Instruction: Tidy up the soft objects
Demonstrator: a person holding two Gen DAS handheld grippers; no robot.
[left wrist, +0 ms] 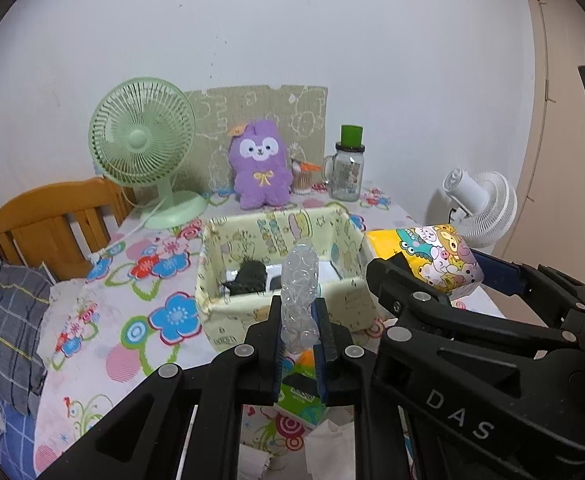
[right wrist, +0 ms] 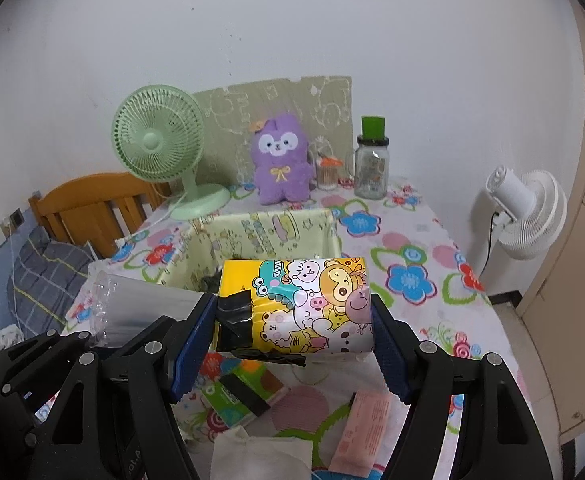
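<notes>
The left gripper [left wrist: 298,328] is clamped tight on a crumpled clear plastic wrapper [left wrist: 300,292], which stands up out of the pinch and sits just ahead of the tool, over the near wall of the fabric bin [left wrist: 280,312]. The right gripper [right wrist: 292,320] is closed on a cartoon-printed tissue pack [right wrist: 308,304], its 2 pads pressing the pack's left and right ends; the pack hangs above the table, just in front of the bin's near edge. Both loads are off the tabletop, with the bin directly ahead of and below both tools.

Risks from here, as I judge them:

1. The wrapper is thin and slick and is held only by its lower end. A quick swing could let it slide out of the pinch and drop short of the bin.
2. The tissue pack is soft and held only at its ends. It may sag or buckle between the pads, and the black tape [right wrist: 234,308] on its left end could give a slippery contact, so it might twist free.
3. The 2 tools sit close side by side. Moving both toward the bin at once could knock one against the other and jar a load loose.
4. The bin's walls look floppy. A pack dragged across the rim could fold the wall inward or push the bin back toward the purple plush [left wrist: 260,168].
5. A dark object [left wrist: 248,276] already lies inside the bin; a drop onto it may leave the pack tilted.
</notes>
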